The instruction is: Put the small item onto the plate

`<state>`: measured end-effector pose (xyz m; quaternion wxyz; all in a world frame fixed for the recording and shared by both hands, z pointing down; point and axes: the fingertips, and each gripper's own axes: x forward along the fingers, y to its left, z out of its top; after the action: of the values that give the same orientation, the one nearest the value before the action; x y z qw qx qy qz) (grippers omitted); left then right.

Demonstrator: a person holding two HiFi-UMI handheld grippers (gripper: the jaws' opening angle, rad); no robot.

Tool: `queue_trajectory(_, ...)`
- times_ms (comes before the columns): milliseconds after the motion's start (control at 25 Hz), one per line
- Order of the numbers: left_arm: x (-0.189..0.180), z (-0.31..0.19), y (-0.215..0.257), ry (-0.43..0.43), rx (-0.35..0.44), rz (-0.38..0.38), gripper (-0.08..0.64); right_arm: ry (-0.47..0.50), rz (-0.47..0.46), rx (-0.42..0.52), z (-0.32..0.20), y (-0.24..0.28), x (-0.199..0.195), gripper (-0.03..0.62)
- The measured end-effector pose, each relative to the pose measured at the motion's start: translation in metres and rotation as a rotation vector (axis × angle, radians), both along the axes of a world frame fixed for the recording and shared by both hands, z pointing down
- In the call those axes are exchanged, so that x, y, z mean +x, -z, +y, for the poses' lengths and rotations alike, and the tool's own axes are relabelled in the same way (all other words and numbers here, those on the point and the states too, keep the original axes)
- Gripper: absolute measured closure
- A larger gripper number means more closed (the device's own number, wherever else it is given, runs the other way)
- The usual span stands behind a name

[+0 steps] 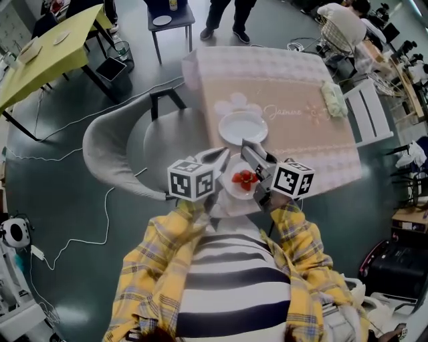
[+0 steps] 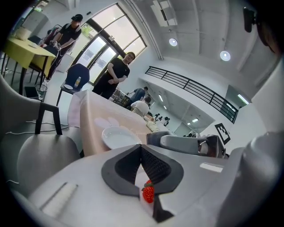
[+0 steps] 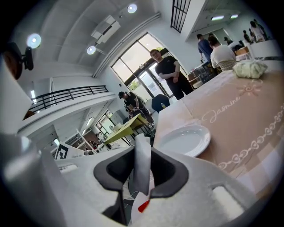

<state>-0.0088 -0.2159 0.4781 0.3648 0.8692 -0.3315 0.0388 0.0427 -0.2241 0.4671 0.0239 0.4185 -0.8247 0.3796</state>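
A small white dish [image 1: 235, 189] with red strawberries [image 1: 245, 178] hangs between my two grippers, just off the near edge of the pink-clothed table [image 1: 294, 87]. My left gripper [image 1: 223, 175] is shut on the dish's left rim; in its own view a strawberry [image 2: 148, 193] shows just past the jaws [image 2: 143, 177]. Opposite it, my right gripper [image 1: 259, 178] is shut on the right rim, and the white rim [image 3: 143, 164] stands upright between its pads, red fruit [image 3: 143, 206] below. An empty white plate [image 1: 243, 127] [image 2: 119, 136] [image 3: 184, 139] lies on the table just beyond.
A grey shell chair [image 1: 114, 143] stands left of the table. A pale green bundle [image 1: 334, 99] lies at the table's right edge. A person [image 1: 226, 17] stands beyond the far side, next to a blue chair [image 1: 170, 20]. A yellow table [image 1: 47, 53] and floor cables [image 1: 100, 227] lie left.
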Motion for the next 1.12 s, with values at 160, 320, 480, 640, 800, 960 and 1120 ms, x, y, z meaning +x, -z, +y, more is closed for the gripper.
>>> queue_trajectory(160,0.002,-0.015,-0.003,0.004,-0.004,-0.009,0.572,0.012,0.008,-0.017,-0.015,-0.008,0.0,0.491)
queue_trajectory(320,0.003,-0.028,-0.005,0.029,-0.01,-0.006,0.572,0.039,0.014,-0.047,-0.029,-0.018,0.002,0.491)
queue_trajectory(480,0.013,-0.04,-0.008,0.035,-0.013,-0.03,0.573,0.071,0.013,-0.074,-0.045,-0.026,0.006,0.491)
queue_trajectory(640,0.024,-0.048,-0.01,0.021,-0.005,-0.072,0.572,0.101,0.015,-0.105,-0.059,-0.034,0.008,0.491)
queue_trajectory(800,0.027,-0.056,-0.011,0.027,-0.007,-0.087,0.572,0.119,0.002,-0.133,-0.07,-0.043,0.008,0.491)
queue_trajectory(960,0.026,-0.065,-0.014,0.03,-0.009,-0.11,0.572,0.137,-0.03,-0.173,-0.076,-0.048,0.002,0.491)
queue_trajectory(1120,0.029,-0.071,-0.018,0.031,-0.024,-0.121,0.572,0.158,-0.035,-0.206,-0.08,-0.054,-0.001,0.491)
